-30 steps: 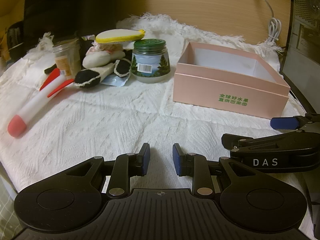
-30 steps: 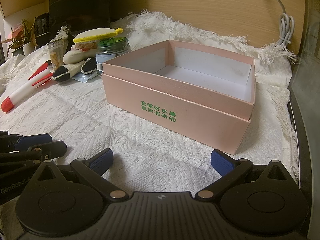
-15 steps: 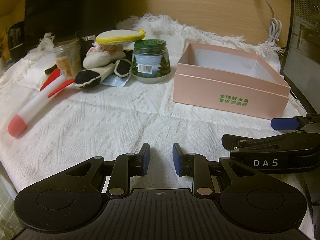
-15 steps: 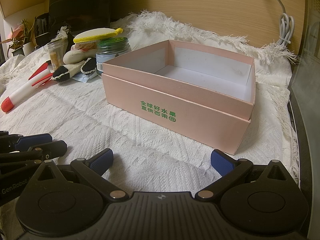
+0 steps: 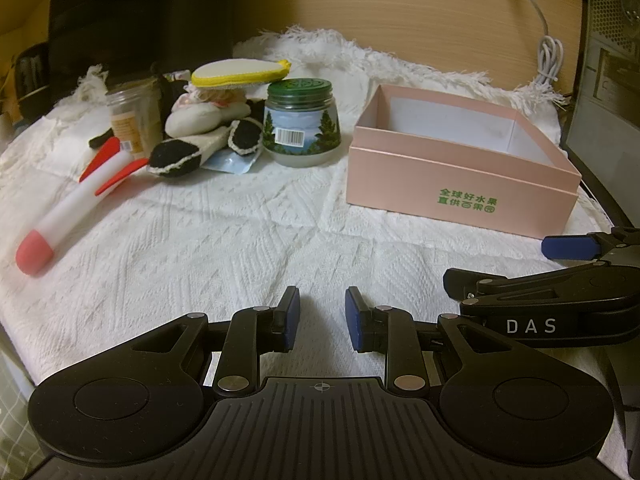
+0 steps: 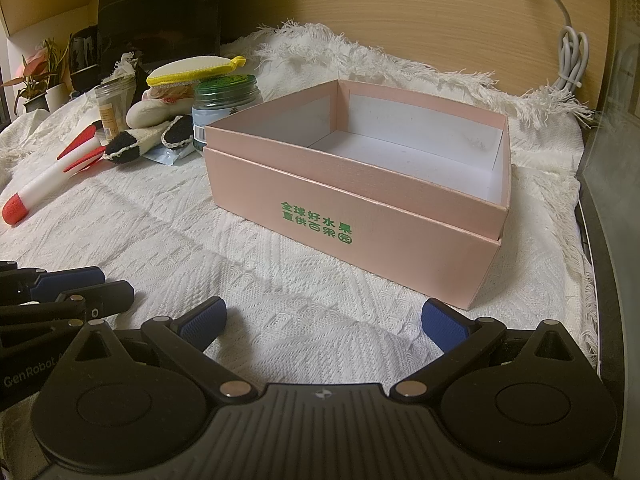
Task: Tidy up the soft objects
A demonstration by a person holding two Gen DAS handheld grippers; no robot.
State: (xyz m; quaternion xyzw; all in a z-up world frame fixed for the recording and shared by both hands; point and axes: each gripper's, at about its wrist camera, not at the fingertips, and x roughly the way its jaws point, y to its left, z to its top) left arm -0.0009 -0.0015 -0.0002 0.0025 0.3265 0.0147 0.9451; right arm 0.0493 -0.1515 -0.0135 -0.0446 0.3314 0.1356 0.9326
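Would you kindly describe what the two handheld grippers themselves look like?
Both are matte black linkages with silver pivot pins, round side discs and a ribbed base. The left gripper has flat blue pads; the right gripper has textured blue pads and white "DAS" lettering on its side. No hands or sleeves show.

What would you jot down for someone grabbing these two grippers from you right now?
Left gripper: jaws a little apart, nothing between them, over the white cloth.
Right gripper: wide open, empty, facing the pink box.
Box: nothing in it.
Soft things sit piled at the far left: yellow-rimmed pad, white and black plush pieces, with the foam rocket lying nearer. Two jars stand among them.
Done: nothing yet.
Left: probably move the soft items into the box, leaving the jars.
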